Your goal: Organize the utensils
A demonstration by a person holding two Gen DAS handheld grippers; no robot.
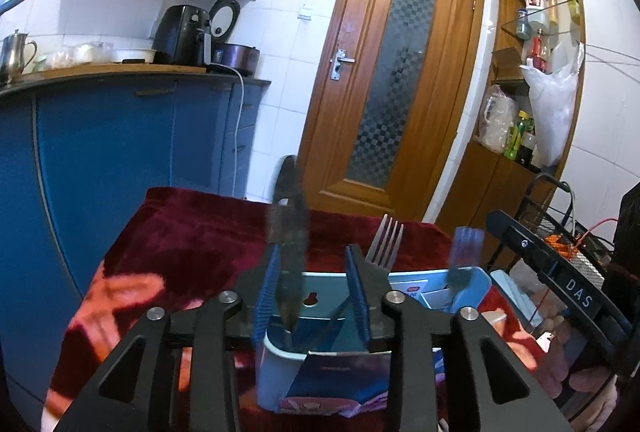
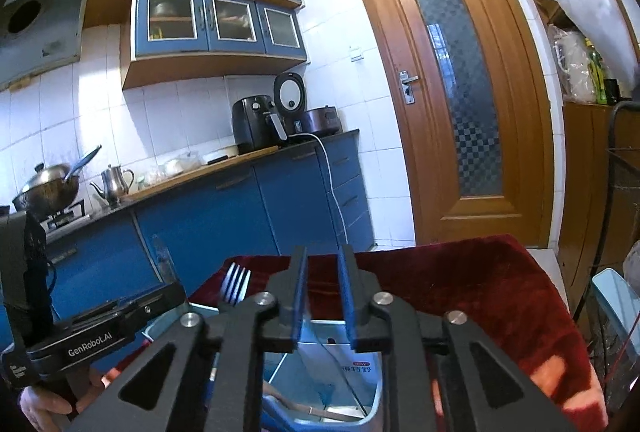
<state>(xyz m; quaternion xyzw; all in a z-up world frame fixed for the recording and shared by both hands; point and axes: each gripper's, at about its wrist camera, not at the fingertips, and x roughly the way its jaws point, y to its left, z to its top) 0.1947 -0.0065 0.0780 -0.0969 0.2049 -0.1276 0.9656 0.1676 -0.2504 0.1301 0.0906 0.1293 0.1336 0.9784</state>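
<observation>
Left wrist view: the left gripper (image 1: 314,292) stands over a pale blue caddy (image 1: 280,372) on the red cloth (image 1: 192,228); its jaws are apart, and a dark blurred utensil (image 1: 290,232) stands upright against the inner face of the left pad, its lower end down in the near-left compartment
Left grip: no squeeze shows, since the other pad is well clear of the utensil; whether it is leaning or falling I cannot tell
Right wrist view: the right gripper (image 2: 324,296) hangs above the same caddy from the other side; its jaws are apart with nothing between them
Already sorted: a steel fork (image 1: 386,240) stands tines-up in the caddy; a blue-tinted utensil (image 1: 464,252) stands further right, smeared by motion
Step in hand: by my reading, dropping the dark utensil into its compartment; the release looks made or nearly made
Next move: lift the left gripper straight up clear of the handle, without nudging the fork; then go for another utensil, if any are left
Hard to make out: the dark utensil's kind is lost to blur; the caddy's dividers and floor are hidden by the gripper bodies; no loose utensils show on the cloth in either view
</observation>
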